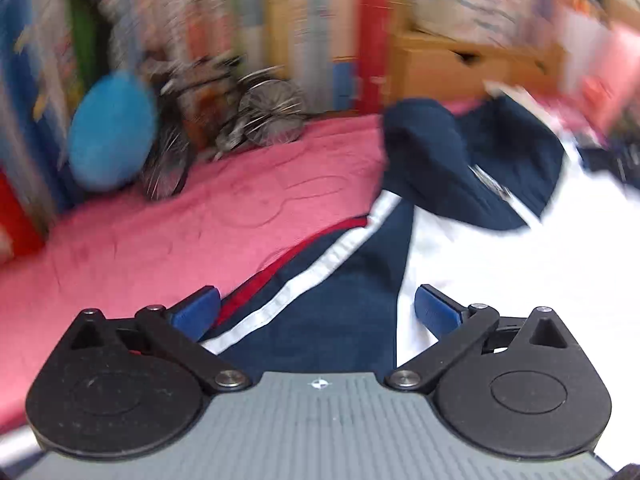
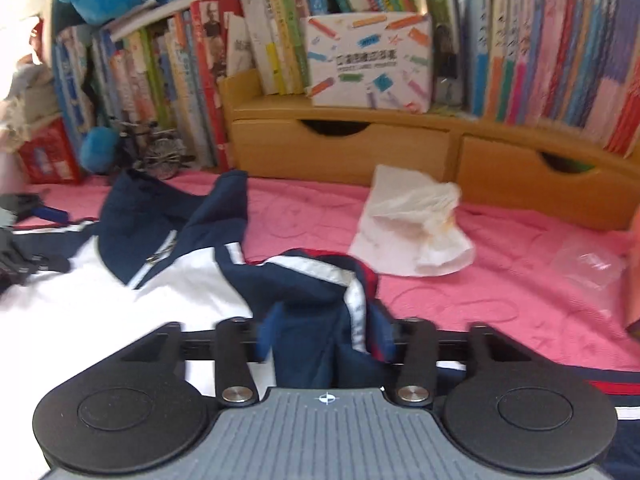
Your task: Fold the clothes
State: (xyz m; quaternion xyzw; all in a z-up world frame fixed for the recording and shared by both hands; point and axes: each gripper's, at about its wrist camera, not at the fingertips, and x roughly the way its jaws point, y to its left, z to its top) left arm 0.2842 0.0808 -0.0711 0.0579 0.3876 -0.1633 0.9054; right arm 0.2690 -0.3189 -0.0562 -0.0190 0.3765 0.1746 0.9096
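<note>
A navy and white jacket (image 1: 360,280) with red and white stripes lies on a pink bed cover (image 1: 160,220). In the left wrist view, my left gripper (image 1: 318,308) is open, its blue pads (image 1: 196,312) straddling a navy sleeve with nothing pinched between them. In the right wrist view, the same jacket (image 2: 160,240) spreads to the left, collar and zipper showing. My right gripper (image 2: 324,344) is shut on a bunched navy sleeve (image 2: 320,300) with a white stripe, lifted a little off the cover.
A crumpled white tissue (image 2: 416,228) and a clear plastic piece (image 2: 588,264) lie on the pink cover (image 2: 480,280). A wooden drawer unit (image 2: 360,152) with books stands behind. A small model bicycle (image 1: 240,120) and a blue plush (image 1: 112,132) sit at the back left.
</note>
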